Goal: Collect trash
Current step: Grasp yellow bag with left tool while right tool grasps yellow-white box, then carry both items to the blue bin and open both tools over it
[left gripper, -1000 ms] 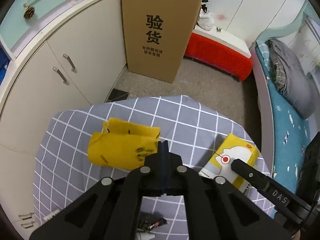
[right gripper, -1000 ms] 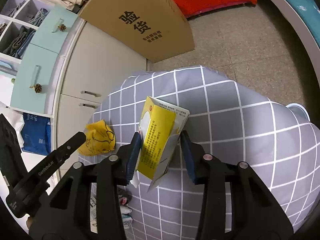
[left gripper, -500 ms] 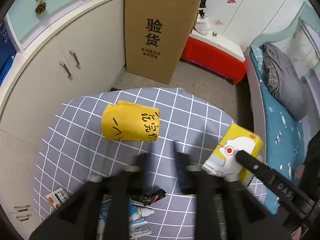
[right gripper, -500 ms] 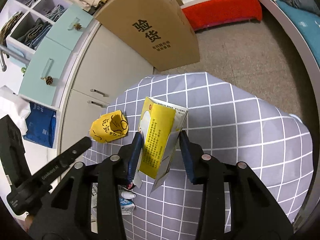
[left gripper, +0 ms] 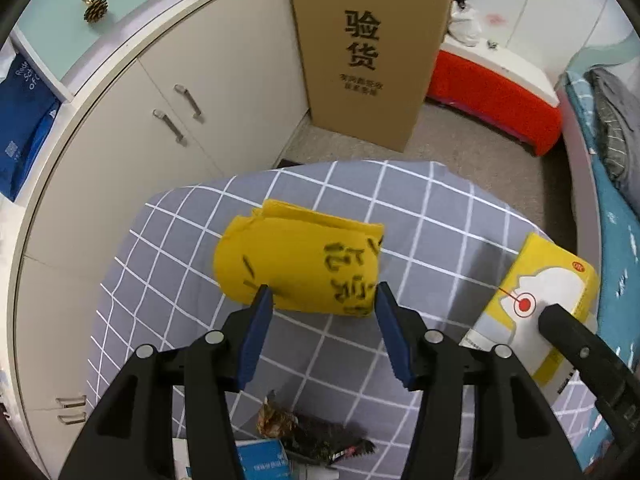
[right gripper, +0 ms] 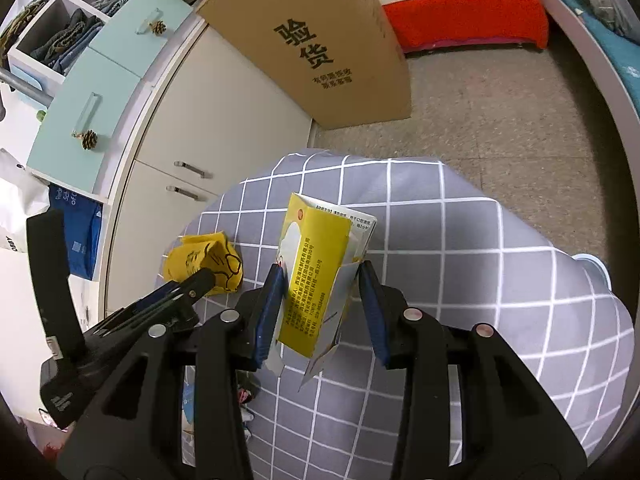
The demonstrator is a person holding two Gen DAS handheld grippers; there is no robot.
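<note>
A crumpled yellow bag [left gripper: 296, 264] with black print lies on the table's grey checked cloth [left gripper: 400, 208]. My left gripper [left gripper: 322, 296] hovers over the bag's near edge. Its jaws are opening and stand to either side of that edge without pressing it. My right gripper [right gripper: 320, 276] is shut on a yellow and white carton [right gripper: 316, 276], held upright above the cloth. The left wrist view shows the same carton [left gripper: 540, 300] at the right with a right finger [left gripper: 568, 328] on it. In the right wrist view, the bag [right gripper: 204, 256] lies just past the left fingertips [right gripper: 200, 280].
A dark snack wrapper [left gripper: 312, 436] and a blue and white packet [left gripper: 260, 460] lie at the table's near edge. Beyond the table stand a tall cardboard box [left gripper: 372, 52], cream cabinets [left gripper: 180, 120] and a red bench [left gripper: 496, 96]. A bed [left gripper: 608, 200] runs along the right.
The left jaws went from shut to open. The yellow bag now lies with its print up, and the left gripper has come down close to it. The right gripper kept the carton.
</note>
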